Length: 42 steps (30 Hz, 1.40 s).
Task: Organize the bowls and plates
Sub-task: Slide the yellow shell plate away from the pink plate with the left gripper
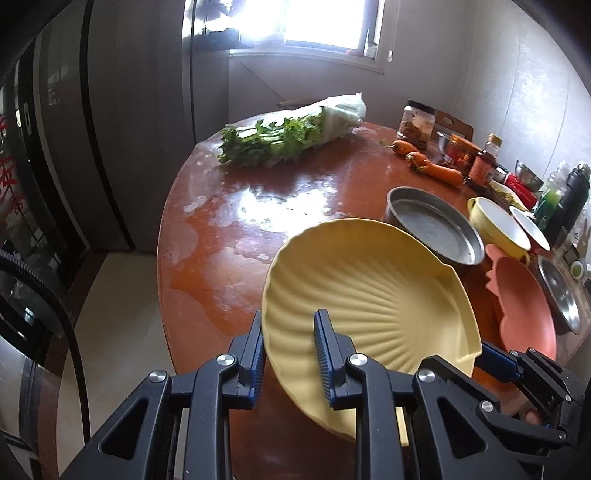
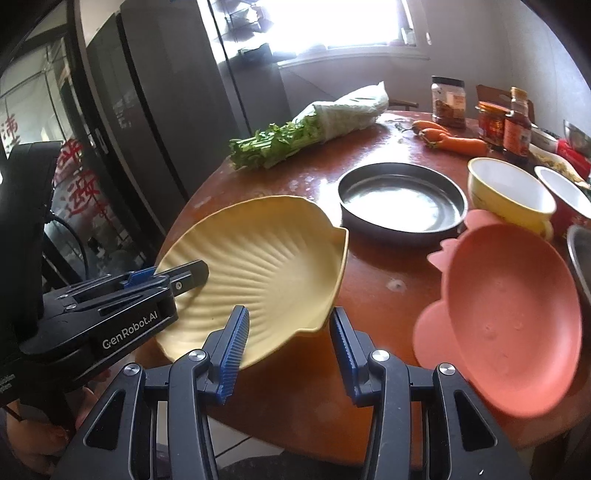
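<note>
Tongs on the left hand, the left tongs [image 1: 291, 343], are clenched on the near rim of a yellow shell-shaped plate [image 1: 373, 291], one blue pad under the rim and one inside the dish. This plate is tilted and raised above the near edge of a round reddish table [image 1: 207, 236]. The right tongs [image 2: 290, 341] straddle the plate's other corner with the jaws partly apart; the left pad lies against the plate's inner face, while the right pad stands just clear of the outer rim, so they are not gripping it.

Just to the right of the yellow plate, a pink plate [image 2: 513, 302] with a scalloped edge sits at the table's near edge. Beyond these two, a round metal pan [image 2: 402, 203] rests flat on the table. Beside it on the right stands a yellow bowl [image 2: 509, 195] with a white inside, touching a red bowl [image 2: 569, 203].

Farther back lie carrots [image 2: 458, 140], jars and bottles [image 2: 517, 125], and a wrapped bundle of leafy greens [image 2: 303, 133]. A bright window [image 1: 328, 22] fills the far wall.
</note>
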### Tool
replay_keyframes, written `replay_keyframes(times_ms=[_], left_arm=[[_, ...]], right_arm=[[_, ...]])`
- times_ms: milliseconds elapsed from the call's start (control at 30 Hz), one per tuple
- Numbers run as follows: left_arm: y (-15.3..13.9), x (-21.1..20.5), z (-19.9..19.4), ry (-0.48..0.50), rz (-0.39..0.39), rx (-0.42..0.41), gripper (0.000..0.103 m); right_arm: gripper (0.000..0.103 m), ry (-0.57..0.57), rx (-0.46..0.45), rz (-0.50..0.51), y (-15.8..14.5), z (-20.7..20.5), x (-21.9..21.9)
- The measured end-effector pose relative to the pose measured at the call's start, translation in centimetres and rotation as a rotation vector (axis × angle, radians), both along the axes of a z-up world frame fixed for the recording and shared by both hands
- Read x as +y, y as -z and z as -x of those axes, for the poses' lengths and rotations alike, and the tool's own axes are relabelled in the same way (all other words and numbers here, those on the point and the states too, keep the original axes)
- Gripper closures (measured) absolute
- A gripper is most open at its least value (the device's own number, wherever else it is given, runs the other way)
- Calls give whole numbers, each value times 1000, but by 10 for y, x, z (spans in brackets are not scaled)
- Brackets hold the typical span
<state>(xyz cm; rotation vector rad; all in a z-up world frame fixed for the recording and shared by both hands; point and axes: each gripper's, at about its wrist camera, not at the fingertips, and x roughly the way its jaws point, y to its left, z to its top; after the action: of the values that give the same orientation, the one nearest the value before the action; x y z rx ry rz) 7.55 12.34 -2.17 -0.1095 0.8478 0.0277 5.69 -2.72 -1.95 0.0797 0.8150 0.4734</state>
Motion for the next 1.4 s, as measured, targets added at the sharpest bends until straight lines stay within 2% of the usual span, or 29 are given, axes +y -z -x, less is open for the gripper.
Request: replay_keyframes(times_ms=[333, 633, 700, 767, 833, 1033, 1400], left_arm=[[7, 7, -13, -16, -2, 9, 77], [9, 8, -14, -36, -22, 16, 74], [8, 9, -14, -45, -27, 17, 69], [7, 10, -12, -55, -23, 14, 57], [4, 11, -11, -65, -29, 3, 50], [-9, 9, -2, -79, -27, -30, 49], [-50, -39, 20, 23, -26, -124, 48]], right_arm=[[55, -16, 13, 15, 8, -15, 11], [51, -31, -22, 25, 5, -12, 15], [51, -39, -29, 23, 3, -11, 15], [47, -36, -34, 22, 2, -10, 13], [44, -30, -47, 16, 0, -8, 11], [43, -7, -70, -3, -10, -2, -3], [42, 94, -138, -38, -39, 26, -61]])
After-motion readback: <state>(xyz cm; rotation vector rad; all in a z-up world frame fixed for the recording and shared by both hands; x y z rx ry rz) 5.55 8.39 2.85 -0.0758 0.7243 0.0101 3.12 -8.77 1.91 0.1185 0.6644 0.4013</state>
